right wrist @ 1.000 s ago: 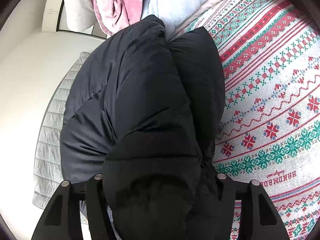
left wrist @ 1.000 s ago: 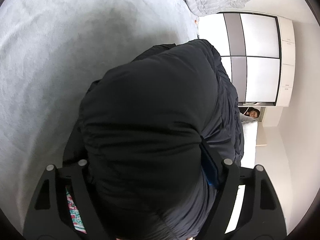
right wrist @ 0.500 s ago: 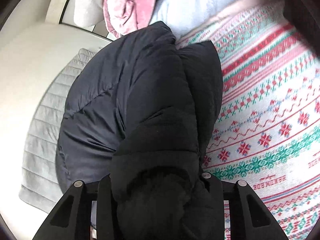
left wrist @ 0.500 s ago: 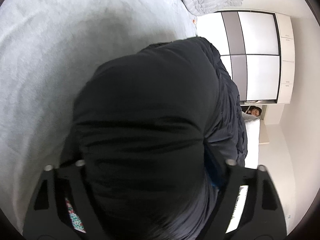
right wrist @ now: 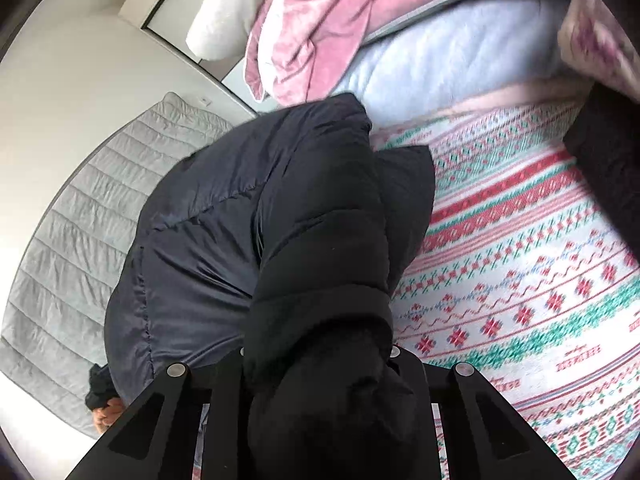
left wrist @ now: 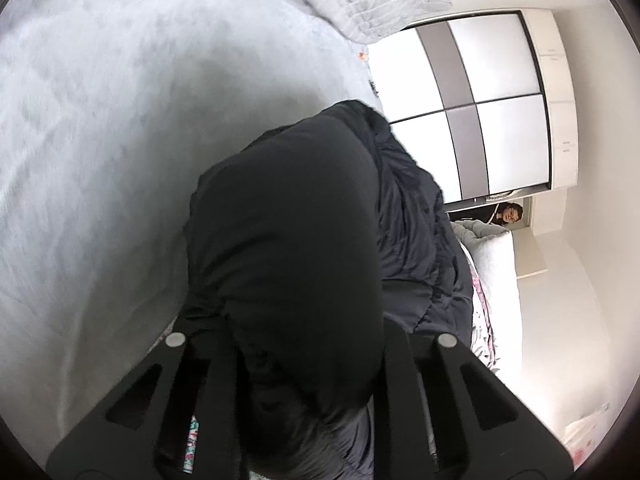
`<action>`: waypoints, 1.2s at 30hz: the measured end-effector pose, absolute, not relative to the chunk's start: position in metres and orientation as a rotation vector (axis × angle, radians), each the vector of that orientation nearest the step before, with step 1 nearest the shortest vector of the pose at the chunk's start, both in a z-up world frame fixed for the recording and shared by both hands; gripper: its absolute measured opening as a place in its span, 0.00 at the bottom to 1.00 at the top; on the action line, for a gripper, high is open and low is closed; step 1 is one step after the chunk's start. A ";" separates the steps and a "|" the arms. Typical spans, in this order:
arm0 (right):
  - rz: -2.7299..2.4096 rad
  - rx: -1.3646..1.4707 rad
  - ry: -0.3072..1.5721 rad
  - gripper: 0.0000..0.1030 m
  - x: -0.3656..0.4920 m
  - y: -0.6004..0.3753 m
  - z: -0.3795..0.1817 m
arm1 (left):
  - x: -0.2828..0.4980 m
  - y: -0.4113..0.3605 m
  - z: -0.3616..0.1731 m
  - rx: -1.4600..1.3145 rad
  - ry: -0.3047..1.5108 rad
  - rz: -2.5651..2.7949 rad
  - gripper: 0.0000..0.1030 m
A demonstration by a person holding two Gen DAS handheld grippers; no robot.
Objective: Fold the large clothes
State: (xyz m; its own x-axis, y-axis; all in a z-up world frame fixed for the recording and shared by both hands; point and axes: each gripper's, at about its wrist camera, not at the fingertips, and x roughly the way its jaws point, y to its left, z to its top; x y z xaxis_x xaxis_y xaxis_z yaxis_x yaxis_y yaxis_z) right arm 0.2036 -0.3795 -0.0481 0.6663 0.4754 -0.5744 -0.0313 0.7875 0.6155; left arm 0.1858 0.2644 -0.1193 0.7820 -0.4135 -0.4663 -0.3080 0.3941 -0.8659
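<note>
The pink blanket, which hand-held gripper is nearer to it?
Right. The right hand-held gripper, gripping the black jacket, faces the pink blanket. The left hand-held gripper faces grey carpet; no blanket shows.

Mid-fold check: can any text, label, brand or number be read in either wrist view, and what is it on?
No text can be read in either view.
On the patterned blanket, a line of red woven lettering: upside down and too blurred to read.
On the black jacket: no label or print shows.
On the wardrobe: no writing.
</note>
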 end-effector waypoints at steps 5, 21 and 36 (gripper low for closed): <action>0.296 0.591 0.781 0.20 0.200 -0.382 -0.045 | 0.181 0.262 -0.107 -1.167 0.672 -0.077 0.15; 0.271 0.564 0.727 0.16 0.191 -0.385 -0.034 | 0.179 0.266 -0.103 -1.137 0.663 -0.091 0.14; 0.242 0.435 0.706 0.14 0.194 -0.364 -0.027 | 0.168 0.261 -0.064 -0.977 0.561 -0.066 0.13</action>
